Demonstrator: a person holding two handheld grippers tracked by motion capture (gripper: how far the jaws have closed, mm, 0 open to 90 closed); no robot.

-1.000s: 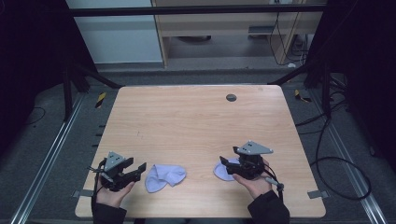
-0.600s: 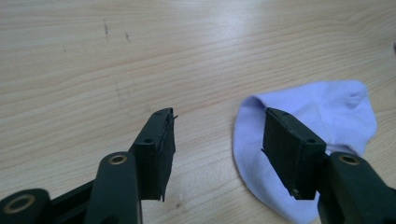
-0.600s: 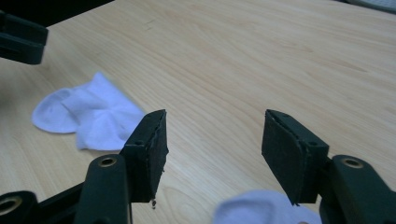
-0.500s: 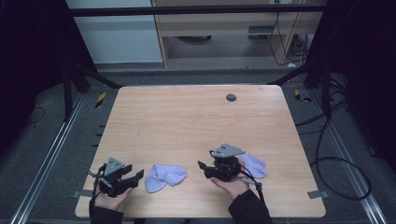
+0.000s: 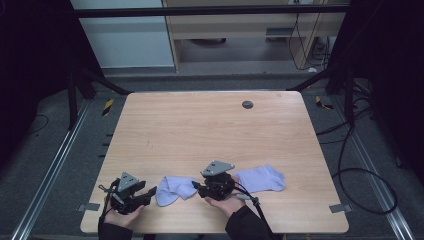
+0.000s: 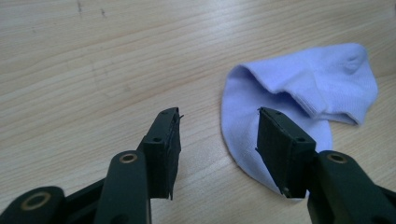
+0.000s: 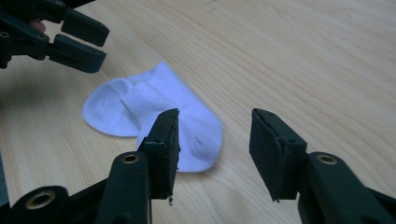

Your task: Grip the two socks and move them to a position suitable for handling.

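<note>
**Two grippers close in on a folded sock**

The left gripper (image 5: 150, 192) sits low at the near edge of the wooden table (image 5: 210, 130), held in the person's left hand (image 5: 122, 214). Its jaws point at the folded sock (image 5: 175, 189), which lies between the two grippers. The jaws are apart and have just been closing a little. In the left gripper view, one jaw hangs over the rounded edge of the folded sock (image 6: 299, 107) and the other over bare wood. The pads do not pinch it, though I cannot quite tell if that one jaw brushes the cloth.

The right gripper (image 5: 196, 187) comes at the same sock from the other side, held in the right hand (image 5: 222, 202). Its jaws are apart too, and have just been closing, with nothing between them. In the right gripper view the folded sock (image 7: 154, 116) lies just past its left jaw, with the left gripper (image 7: 81, 44) beyond.

A second sock, the flat sock (image 5: 260, 179), lies stretched out on the table behind the right hand.

A small dark round spot (image 5: 247, 104) sits near the far edge.
</note>
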